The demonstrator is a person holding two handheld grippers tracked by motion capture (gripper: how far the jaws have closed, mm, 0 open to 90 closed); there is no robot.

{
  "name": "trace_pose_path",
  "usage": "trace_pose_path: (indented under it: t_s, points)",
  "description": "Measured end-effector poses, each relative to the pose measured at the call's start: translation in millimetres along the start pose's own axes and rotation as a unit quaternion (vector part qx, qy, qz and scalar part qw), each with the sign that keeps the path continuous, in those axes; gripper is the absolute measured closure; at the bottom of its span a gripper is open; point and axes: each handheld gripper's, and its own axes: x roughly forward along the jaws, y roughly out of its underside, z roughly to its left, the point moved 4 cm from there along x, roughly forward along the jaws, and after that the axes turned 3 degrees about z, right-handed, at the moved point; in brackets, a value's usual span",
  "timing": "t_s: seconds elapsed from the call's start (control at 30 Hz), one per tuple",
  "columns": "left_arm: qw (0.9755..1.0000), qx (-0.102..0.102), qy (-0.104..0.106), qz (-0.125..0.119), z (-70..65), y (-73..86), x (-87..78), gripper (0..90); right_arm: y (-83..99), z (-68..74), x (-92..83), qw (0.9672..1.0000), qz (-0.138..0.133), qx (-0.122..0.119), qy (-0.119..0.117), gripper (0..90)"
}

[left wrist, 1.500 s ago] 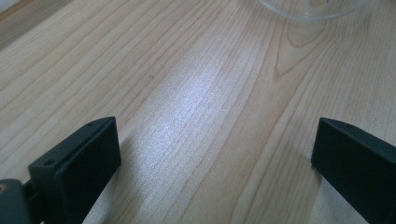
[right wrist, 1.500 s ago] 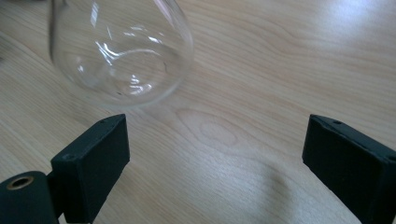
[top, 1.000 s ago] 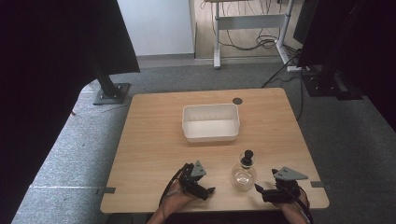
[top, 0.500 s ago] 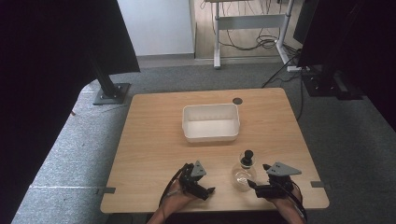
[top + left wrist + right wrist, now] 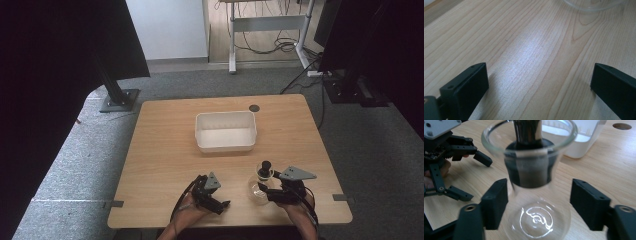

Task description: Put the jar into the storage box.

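Observation:
A clear glass carafe (image 5: 260, 186) with a black stopper (image 5: 265, 165) stands upright near the table's front edge, right of centre. My right gripper (image 5: 265, 193) reaches it from the right. In the right gripper view the carafe (image 5: 536, 195) stands between the jaws, which have just been closing. The left pad (image 5: 496, 200) is at the glass, and a thin gap remains at the right pad (image 5: 589, 202). My left gripper (image 5: 222, 202) rests open on the wood a little to the carafe's left, with bare table between its jaws (image 5: 539, 85). The carafe's base (image 5: 594, 3) shows at the top of that view.
A white rectangular tub (image 5: 225, 116) sits mid-table behind the carafe, seen also in the right gripper view as the tub (image 5: 584, 142). A round cable hole (image 5: 254, 108) lies beyond it. The table's front edge runs just under both hands.
My right gripper has moved left toward the carafe and its jaws have narrowed around it. The carafe and the left gripper have stayed where they were.

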Motion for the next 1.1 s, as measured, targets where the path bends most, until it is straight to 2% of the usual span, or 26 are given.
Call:
trace_pose_path:
  t_s: [0.13, 0.2, 0.43, 0.57, 0.87, 1.1]
  points:
    - [1.0000, -0.001, 0.000, -0.001, -0.1, 0.0, 0.1, 1.1, -3.8, 2.5, 4.1, 1.0000, -0.005, 0.000, -0.002, 42.3]
    - [1.0000, -0.001, 0.000, -0.001, -0.1, 0.0, 0.1, 1.1, -4.5, 3.4, 4.9, 1.0000, -0.006, -0.001, -0.002, 43.8]
    - [1.0000, -0.001, 0.000, -0.001, -0.1, 0.0, 0.1, 1.1, -10.1, 8.8, 5.3, 0.9996, -0.014, -0.014, 0.021, 49.3]
    - [1.0000, -0.002, 0.000, -0.002, -0.2, -0.1, 0.1, 1.2, -12.5, 10.2, 4.8, 0.9993, -0.012, -0.019, 0.032, 50.2]
    - [1.0000, -0.002, 0.000, -0.002, -0.2, 0.1, 0.0, 1.1, -20.4, 9.5, 8.3, 0.9996, -0.009, -0.013, 0.022, 50.5]
    - [1.0000, -0.003, 0.000, -0.002, -0.3, 0.0, 0.1, 1.2, -33.7, 5.7, 10.1, 0.9997, -0.010, -0.008, 0.021, 50.6]
